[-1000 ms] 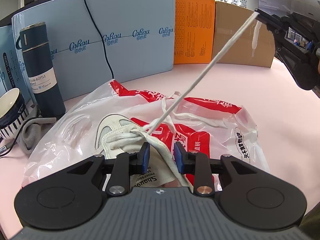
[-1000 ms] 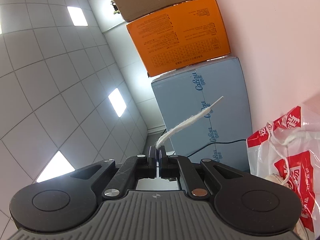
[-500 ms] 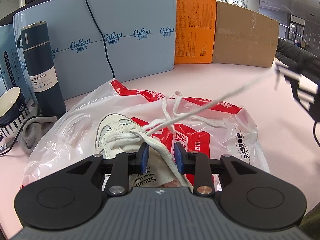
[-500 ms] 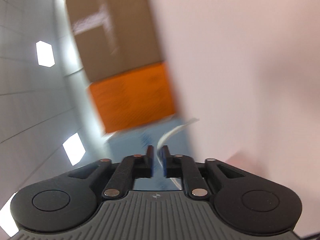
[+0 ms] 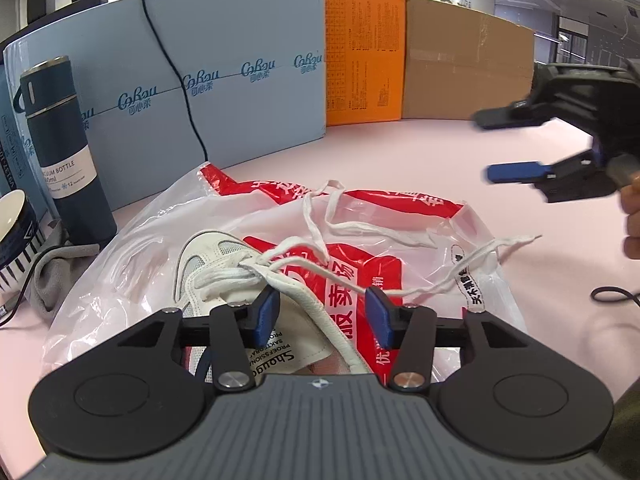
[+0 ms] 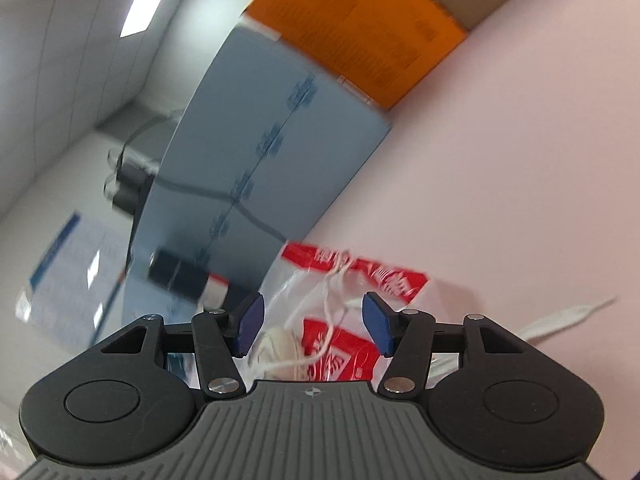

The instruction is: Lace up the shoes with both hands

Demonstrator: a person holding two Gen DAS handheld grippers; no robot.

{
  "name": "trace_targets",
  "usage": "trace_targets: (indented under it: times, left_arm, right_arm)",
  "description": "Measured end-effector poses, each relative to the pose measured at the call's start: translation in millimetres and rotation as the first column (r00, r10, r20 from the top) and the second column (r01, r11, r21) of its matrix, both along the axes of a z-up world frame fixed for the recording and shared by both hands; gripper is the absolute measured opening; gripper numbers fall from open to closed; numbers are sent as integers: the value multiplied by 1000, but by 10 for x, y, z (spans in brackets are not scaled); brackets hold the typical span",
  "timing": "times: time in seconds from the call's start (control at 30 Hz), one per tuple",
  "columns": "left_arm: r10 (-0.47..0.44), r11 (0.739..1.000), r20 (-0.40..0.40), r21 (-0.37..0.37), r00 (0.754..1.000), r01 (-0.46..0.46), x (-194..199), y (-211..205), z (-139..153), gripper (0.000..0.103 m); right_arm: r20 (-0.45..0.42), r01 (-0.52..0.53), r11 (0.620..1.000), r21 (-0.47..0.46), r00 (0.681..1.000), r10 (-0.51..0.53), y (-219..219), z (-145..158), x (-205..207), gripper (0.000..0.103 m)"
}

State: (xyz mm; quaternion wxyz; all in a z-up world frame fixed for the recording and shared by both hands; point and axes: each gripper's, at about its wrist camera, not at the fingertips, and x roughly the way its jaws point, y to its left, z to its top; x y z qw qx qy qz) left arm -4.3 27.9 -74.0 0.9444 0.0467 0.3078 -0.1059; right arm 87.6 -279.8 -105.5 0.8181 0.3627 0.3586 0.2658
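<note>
The white sneaker (image 5: pixel 208 268) lay on a crinkled red-and-white plastic bag (image 5: pixel 404 248) spread over the pink table (image 5: pixel 400 160), toe pointing away from me, its tongue label just in front of my left gripper (image 5: pixel 322 312). Its white lace (image 5: pixel 304 256) bunched over the eyelets, and from there loose ends trailed out: two looped up across the bag toward the far side, and one long end (image 5: pixel 488 252) ran off to the right, slack over the bag's edge, its tip resting on the table.

My left jaws had just been opening; they stood apart with the shoe's collar and a strand of lace showing between the blue pads (image 5: pixel 266 312), neither pad pressing on anything. My right gripper (image 5: pixel 504 144) hovered above the table to the right of the bag, well clear of the lace end. Its jaws had also just been opening and stood apart with nothing between them; in its own blurred view the bag and shoe (image 6: pixel 280 344) showed through the gap.

To the left of the bag stood a dark blue bottle (image 5: pixel 60 152), with a grey cloth (image 5: pixel 52 276) at its foot and a striped bowl (image 5: pixel 16 240) beside that. Behind everything a pale blue board (image 5: pixel 224 80), an orange box (image 5: pixel 364 56) and a brown carton (image 5: pixel 464 68) lined the table's far edge.
</note>
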Motion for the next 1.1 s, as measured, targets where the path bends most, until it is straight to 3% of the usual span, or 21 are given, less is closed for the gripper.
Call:
trace_targets:
  times: [0.1,0.17,0.27,0.33,0.4,0.5,0.67,0.77,0.87,0.93,1.0,1.1]
  left_arm:
    - [-49,999,20,-5,999,49,-67,5,42,61]
    - [-61,998,33,-4,998,61,-119,30,67,62]
    - [-45,998,61,-33,997,47,-179,106,126,63]
    - [-31,999,79,-40,996,34,-200,139,163,63]
    - [-7,999,95,-33,995,10,-218,156,193,70]
    - [36,999,102,-34,994,-33,-232,213,213,71]
    - [111,993,72,-49,991,-107,-221,326,172,71]
    - [134,990,61,-48,989,-131,-214,361,157,72]
    - [142,989,68,-41,988,-139,-233,372,168,75]
    - [147,989,66,-45,987,-144,-228,386,159,76]
    - [151,988,62,-45,987,-149,-224,391,154,76]
    - [152,987,60,-53,987,-149,-217,397,147,78]
  right_arm:
    - [59,-189,958,-214,977,206,416,12,143,50]
    - [76,-289,892,-347,940,334,650,16,229,48]
    - [41,-395,762,-512,875,482,881,-91,344,42]
    - [18,-426,685,-592,842,539,882,-155,300,41]
    - [10,-409,629,-661,834,552,902,-176,302,40]
    - [-9,-395,612,-685,844,536,860,-247,378,38]
    - [-32,-389,558,-733,839,543,888,-358,410,6]
    - [-52,-426,617,-662,847,529,876,-325,467,3]
    - [-98,-444,797,-410,890,445,720,-270,609,3]
    - [-151,-399,903,-160,914,378,588,-261,690,3]
    - [-183,-355,935,14,918,351,556,-245,694,3]
    - [-194,-342,925,165,908,370,727,-164,691,3]
